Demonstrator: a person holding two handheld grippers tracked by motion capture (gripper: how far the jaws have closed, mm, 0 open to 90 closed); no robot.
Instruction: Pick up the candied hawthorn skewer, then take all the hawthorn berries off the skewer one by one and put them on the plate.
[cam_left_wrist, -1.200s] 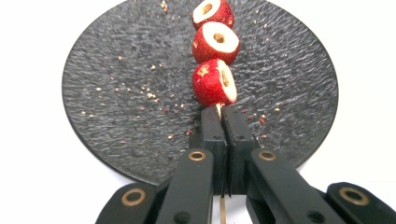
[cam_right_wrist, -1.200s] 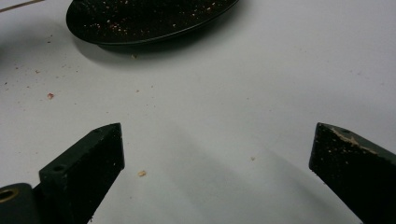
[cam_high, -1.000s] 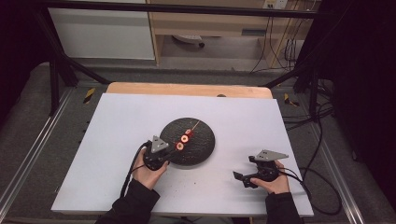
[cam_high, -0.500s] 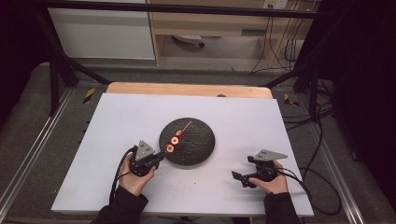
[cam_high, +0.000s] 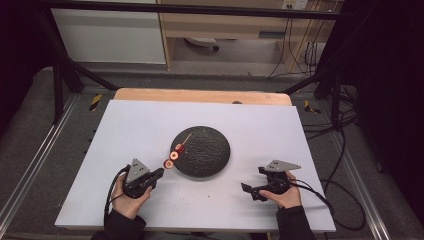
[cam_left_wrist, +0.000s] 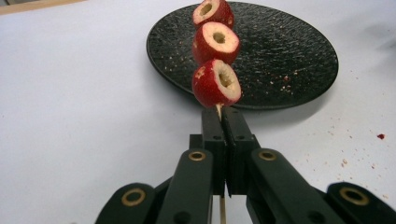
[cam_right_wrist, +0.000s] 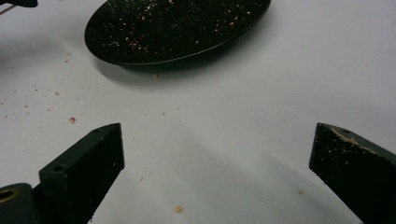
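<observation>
Beside the black plate (cam_high: 201, 151), our left tongs (cam_high: 161, 172) have drawn the skewer (cam_left_wrist: 218, 111) of three red fruit slices (cam_left_wrist: 217, 84) off toward the table's (cam_high: 125, 125) near-left, clamped tight on its stick. Our right tongs (cam_high: 252, 185) stay wide apart, so unloading looks next.

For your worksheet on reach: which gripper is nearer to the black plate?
Left. The left gripper holds a fruit skewer at the plate's rim; the right gripper sits open, farther off.
</observation>
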